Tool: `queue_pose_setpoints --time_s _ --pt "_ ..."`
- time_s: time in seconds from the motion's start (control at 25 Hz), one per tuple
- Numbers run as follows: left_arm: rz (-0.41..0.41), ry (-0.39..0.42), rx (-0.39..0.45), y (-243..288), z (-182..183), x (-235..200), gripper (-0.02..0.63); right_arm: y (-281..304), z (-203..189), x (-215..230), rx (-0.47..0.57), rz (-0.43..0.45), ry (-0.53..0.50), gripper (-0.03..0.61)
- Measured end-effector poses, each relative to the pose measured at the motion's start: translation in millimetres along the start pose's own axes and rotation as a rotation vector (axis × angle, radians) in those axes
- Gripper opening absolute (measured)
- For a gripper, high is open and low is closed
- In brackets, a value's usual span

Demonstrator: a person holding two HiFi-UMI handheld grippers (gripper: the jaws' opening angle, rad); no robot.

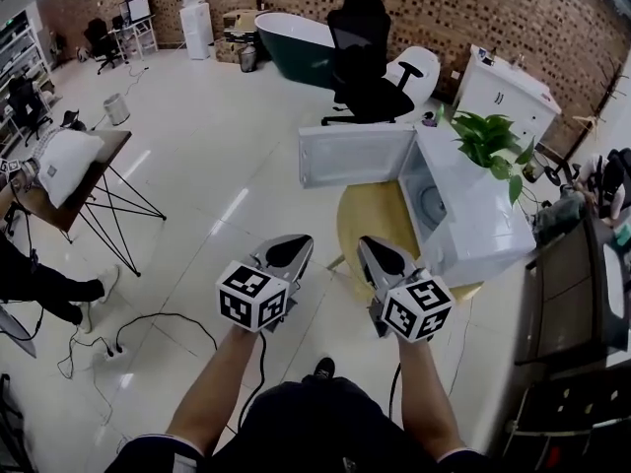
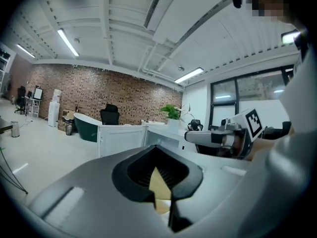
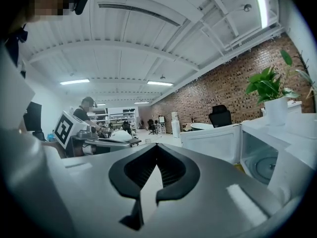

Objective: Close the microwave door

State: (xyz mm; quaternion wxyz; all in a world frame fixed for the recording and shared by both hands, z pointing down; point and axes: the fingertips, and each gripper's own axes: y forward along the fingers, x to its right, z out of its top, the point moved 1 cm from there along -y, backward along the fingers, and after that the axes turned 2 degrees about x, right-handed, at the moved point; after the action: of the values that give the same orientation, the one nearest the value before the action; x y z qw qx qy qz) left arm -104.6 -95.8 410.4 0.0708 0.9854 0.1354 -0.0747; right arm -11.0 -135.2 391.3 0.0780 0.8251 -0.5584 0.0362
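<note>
1. The left gripper (image 1: 288,252) has its jaws together with nothing between them. It points forward, nearly level, and is held over the floor just beside the left rim of the round table (image 1: 357,227).
2. The microwave door (image 1: 355,156) stands swung wide open. Its long axis runs left to right across the head view, with the free edge at the left and the hinge at the right. It lies ahead of both grippers and well apart from them.
3. The right gripper (image 1: 383,256) is likewise closed and empty. It is held above the table, pointing toward the hinge end.
4. The microwave (image 1: 483,230) sits on the table with its cavity open toward the left.
5. Judgement: the free edge must swing back toward the person and into the cavity front. The left gripper is nearer that edge, so it seems the better placed to reach round behind it.
</note>
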Motion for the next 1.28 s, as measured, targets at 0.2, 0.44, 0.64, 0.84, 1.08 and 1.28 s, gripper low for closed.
queue_pose_setpoints --time_s 0.2,0.44,0.64,0.84,1.08,1.28 --pt "0.022 0.022 -0.017 34 8 -16 0.012 12 9 42 0.012 -0.003 0.012 0.002" --pt "0.018 0.024 -0.035 76 10 -32 0.012 24 8 76 0.015 -0.022 0.032 0.002" --pt "-0.034 0.017 -0.040 109 12 -44 0.012 29 10 103 0.022 -0.099 0.044 0.002" --pt "-0.076 0.026 -0.061 134 13 -69 0.012 46 15 118 0.028 -0.163 0.048 0.002" --pt "-0.044 0.062 -0.104 149 12 -132 0.012 79 19 120 0.021 -0.207 0.054 0.002" --pt "-0.030 0.092 -0.102 161 20 -186 0.115 107 20 119 0.014 -0.238 0.054 0.002"
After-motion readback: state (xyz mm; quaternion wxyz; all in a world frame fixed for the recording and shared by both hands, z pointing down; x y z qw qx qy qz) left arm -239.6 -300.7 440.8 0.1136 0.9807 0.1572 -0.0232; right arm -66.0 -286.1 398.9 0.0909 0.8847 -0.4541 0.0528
